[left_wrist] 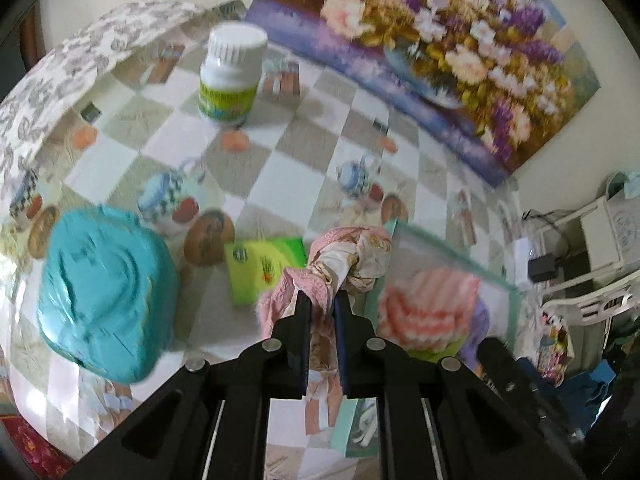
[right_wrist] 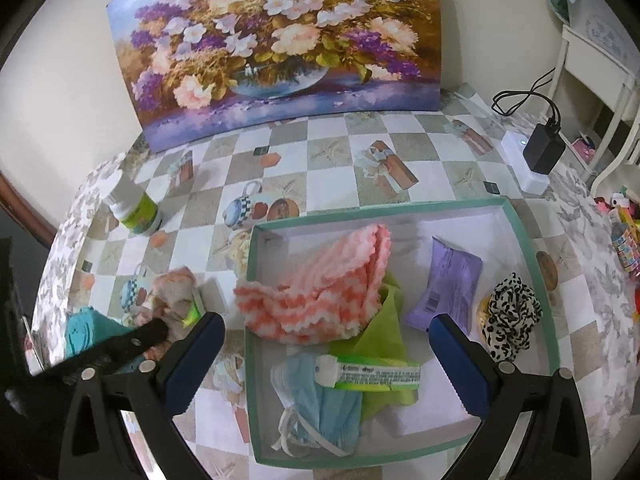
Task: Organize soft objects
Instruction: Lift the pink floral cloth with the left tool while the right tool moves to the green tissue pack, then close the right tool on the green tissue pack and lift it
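My left gripper point(left_wrist: 320, 300) is shut on a pink floral cloth point(left_wrist: 340, 256) and holds it above the table, left of the teal-rimmed box point(left_wrist: 452, 256). The same cloth point(right_wrist: 176, 288) and left gripper point(right_wrist: 156, 330) show in the right wrist view, left of the box point(right_wrist: 524, 232). My right gripper point(right_wrist: 326, 322) is open and empty over the box. In the box lie a pink-and-white knitted cloth point(right_wrist: 320, 292), a green cloth point(right_wrist: 384, 332), a blue face mask point(right_wrist: 320, 404), a tube point(right_wrist: 368, 374), a purple packet point(right_wrist: 448, 284) and a leopard scrunchie point(right_wrist: 512, 312).
A teal soft item point(left_wrist: 104, 296) and a green packet point(left_wrist: 264, 268) lie on the checkered tablecloth. A white bottle point(left_wrist: 232, 76) stands further back. A flower painting point(right_wrist: 276, 48) leans on the wall. A black charger point(right_wrist: 544, 148) sits on a white box at the right.
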`<action>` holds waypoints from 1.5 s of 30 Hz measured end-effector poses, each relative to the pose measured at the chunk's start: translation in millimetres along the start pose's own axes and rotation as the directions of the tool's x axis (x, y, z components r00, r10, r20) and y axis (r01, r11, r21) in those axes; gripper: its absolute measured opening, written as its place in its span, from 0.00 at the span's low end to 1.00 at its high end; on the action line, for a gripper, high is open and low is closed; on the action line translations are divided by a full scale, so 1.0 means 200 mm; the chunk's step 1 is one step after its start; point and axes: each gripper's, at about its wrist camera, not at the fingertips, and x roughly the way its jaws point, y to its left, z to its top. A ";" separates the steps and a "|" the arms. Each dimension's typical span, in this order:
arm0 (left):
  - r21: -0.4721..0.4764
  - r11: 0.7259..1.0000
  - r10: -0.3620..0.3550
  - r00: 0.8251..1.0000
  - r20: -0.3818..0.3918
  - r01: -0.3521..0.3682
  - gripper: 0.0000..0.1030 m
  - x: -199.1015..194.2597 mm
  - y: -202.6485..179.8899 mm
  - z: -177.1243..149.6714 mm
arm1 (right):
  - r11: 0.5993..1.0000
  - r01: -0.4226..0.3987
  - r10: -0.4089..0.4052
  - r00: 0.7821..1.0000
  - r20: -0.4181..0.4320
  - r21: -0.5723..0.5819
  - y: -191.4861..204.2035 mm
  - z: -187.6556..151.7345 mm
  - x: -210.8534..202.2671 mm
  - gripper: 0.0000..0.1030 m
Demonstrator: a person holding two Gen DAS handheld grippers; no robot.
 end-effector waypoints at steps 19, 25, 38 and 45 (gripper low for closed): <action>-0.112 0.993 0.062 0.987 0.150 -0.046 0.11 -0.16 0.23 0.23 | 0.962 -0.198 0.187 0.980 -0.073 -0.190 0.42 0.00 0.18 1.00; -0.142 0.988 0.091 0.982 0.165 -0.068 0.11 -0.19 0.31 0.28 | 0.933 -0.243 0.203 0.964 -0.171 -0.264 0.54 -0.04 0.32 0.95; -0.184 0.979 0.119 0.979 0.163 -0.089 0.11 -0.21 0.40 0.30 | 0.902 -0.276 0.196 0.947 -0.255 -0.333 0.69 -0.10 0.50 0.87; -0.186 0.978 0.122 0.979 0.165 -0.091 0.11 -0.22 0.40 0.30 | 0.885 -0.270 0.170 0.945 -0.279 -0.378 0.76 -0.13 0.55 0.83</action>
